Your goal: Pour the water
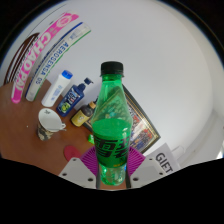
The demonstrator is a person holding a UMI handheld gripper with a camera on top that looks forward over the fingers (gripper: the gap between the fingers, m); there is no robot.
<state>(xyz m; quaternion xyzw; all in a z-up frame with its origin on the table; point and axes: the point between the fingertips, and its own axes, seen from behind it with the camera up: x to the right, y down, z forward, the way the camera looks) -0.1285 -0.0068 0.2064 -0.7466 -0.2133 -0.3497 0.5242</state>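
Observation:
A green plastic bottle (110, 125) with a dark cap (112, 70) and a green label stands upright between my fingers, and it fills the middle of the gripper view. My gripper (109, 165) is shut on the bottle: both magenta pads (84, 158) press against its lower body at either side. The bottle's base sits low between the fingers, lifted over the brown table (25, 125). A white cup (50, 120) stands on the table beyond and left of the bottle.
Behind the bottle lie several small bottles (66, 86) and packets, a blue-capped one (80, 97) among them. Pink-and-white snack bags (45, 55) lean at the back left. A printed box (146, 132) sits just right of the bottle. A white wall rises behind.

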